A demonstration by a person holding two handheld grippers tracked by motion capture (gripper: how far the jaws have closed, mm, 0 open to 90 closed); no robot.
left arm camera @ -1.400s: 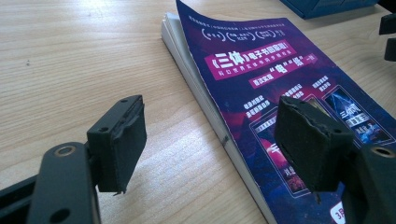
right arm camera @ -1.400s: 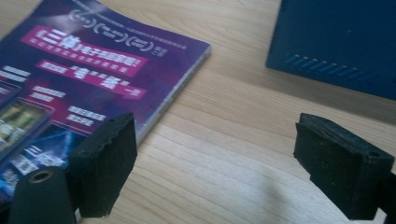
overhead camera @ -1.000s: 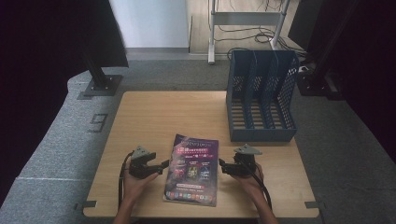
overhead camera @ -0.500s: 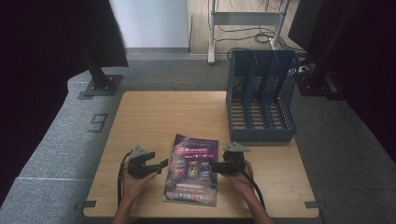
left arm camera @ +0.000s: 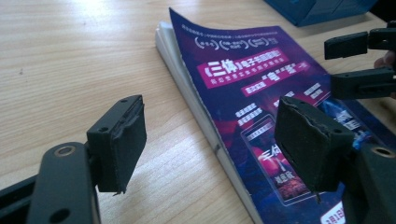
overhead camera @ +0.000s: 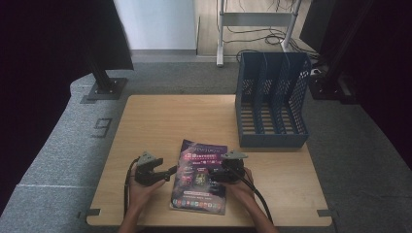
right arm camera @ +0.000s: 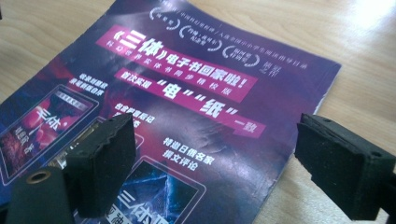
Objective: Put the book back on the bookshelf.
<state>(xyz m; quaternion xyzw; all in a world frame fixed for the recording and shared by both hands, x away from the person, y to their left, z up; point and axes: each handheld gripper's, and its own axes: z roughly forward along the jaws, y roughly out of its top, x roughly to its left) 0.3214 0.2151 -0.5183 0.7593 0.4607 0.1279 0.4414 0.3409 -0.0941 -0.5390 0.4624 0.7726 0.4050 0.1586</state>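
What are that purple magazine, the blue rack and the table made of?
The purple magazine looks like paper with a glossy cover: it shows sheen and a curling corner. The blue slotted file rack seems moulded plastic, matte. The light wooden table shows wood grain, possibly laminate.

The left hand-held gripper (left arm camera: 210, 144), its jaws spread wide, straddles the spine edge of the purple magazine (left arm camera: 275, 98) lying on the wooden desk (left arm camera: 79, 56), with the right hand-held gripper (left arm camera: 357, 65) over its far side.

One high camera, two riding cameras.
The high view looks forward and down over the table (overhead camera: 160, 121); both gripper views sit low and close, sharing the magazine (left arm camera: 261, 88).
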